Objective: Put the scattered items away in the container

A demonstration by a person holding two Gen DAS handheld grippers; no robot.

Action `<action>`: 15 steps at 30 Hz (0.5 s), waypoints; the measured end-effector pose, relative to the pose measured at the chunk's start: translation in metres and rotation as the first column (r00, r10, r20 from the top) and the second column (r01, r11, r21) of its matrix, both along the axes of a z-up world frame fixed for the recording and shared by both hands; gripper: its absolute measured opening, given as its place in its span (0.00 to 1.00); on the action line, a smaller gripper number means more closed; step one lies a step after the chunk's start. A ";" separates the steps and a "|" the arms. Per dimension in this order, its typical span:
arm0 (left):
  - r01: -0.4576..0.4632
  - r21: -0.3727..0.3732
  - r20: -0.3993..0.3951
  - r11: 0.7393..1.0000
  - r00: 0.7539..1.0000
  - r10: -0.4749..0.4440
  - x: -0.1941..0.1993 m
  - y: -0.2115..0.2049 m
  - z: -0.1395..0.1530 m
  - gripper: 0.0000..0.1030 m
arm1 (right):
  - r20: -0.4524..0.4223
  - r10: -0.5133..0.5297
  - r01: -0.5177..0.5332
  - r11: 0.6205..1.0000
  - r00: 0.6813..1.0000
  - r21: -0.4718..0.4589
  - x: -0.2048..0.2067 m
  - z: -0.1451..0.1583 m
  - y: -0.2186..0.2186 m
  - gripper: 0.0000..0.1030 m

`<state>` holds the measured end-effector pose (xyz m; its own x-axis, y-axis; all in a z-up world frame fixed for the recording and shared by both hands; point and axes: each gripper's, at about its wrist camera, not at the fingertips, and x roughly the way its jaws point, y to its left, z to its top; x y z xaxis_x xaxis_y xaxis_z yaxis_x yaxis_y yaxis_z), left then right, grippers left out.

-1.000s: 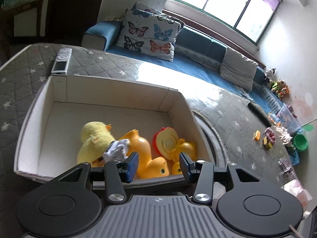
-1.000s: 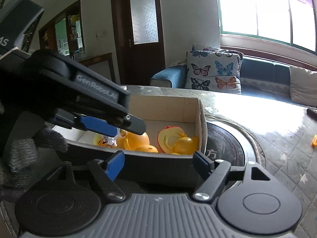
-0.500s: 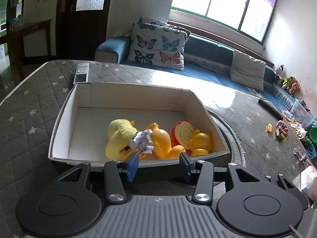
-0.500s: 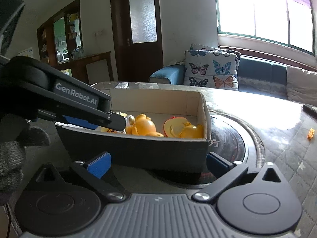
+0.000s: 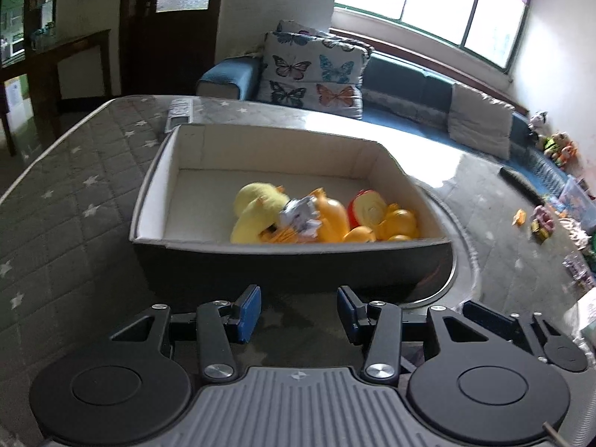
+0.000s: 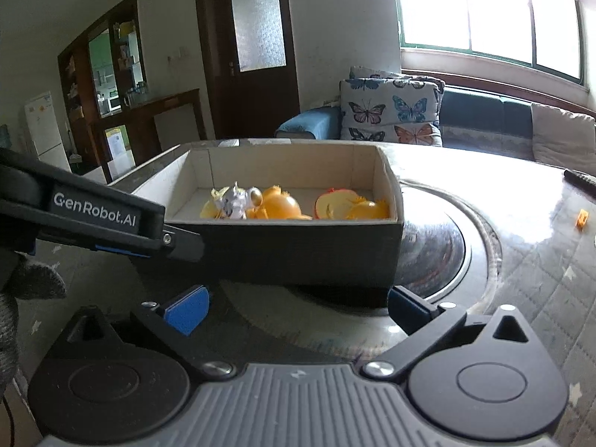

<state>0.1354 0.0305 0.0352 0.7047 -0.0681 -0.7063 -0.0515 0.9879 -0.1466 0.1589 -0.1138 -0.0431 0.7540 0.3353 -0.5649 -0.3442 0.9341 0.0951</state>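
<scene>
Cardboard box (image 5: 290, 253) holds the toys already: yellow plush duck (image 5: 257, 206), orange ducks (image 5: 331, 219), small silver toy (image 5: 300, 216). Both our grippers, left gripper (image 5: 298, 311) and right gripper (image 6: 296, 307), sit empty before it, jaws apart, right wider. We judge we're between picks; next needs reaching the small orange piece (image 6: 582, 219) lying loose at right.

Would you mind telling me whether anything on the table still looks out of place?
Yes: a small orange piece and a dark remote lie loose on the table's right side, outside the box, which holds the yellow toys. Both tongs are open and empty.
</scene>
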 end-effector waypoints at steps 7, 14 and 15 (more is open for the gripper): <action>-0.048 0.036 0.005 0.998 0.999 0.048 -0.013 0.006 -0.011 0.46 | -0.023 -0.028 0.028 1.000 0.999 -0.002 -0.007 -0.006 0.001 1.00; -0.031 0.016 -0.039 0.999 0.999 0.032 -0.021 0.010 -0.018 0.46 | -0.035 -0.018 0.018 1.000 0.999 -0.016 -0.014 -0.007 0.007 1.00; -0.033 0.016 -0.043 0.999 0.998 0.034 -0.022 0.011 -0.018 0.46 | -0.035 -0.018 0.017 1.000 0.999 -0.019 -0.015 -0.007 0.008 1.00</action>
<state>0.1137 0.0413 0.0168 0.6750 -0.0336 -0.7370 -0.0906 0.9876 -0.1280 0.1440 -0.1058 -0.0502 0.7394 0.3116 -0.5968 -0.3245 0.9416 0.0897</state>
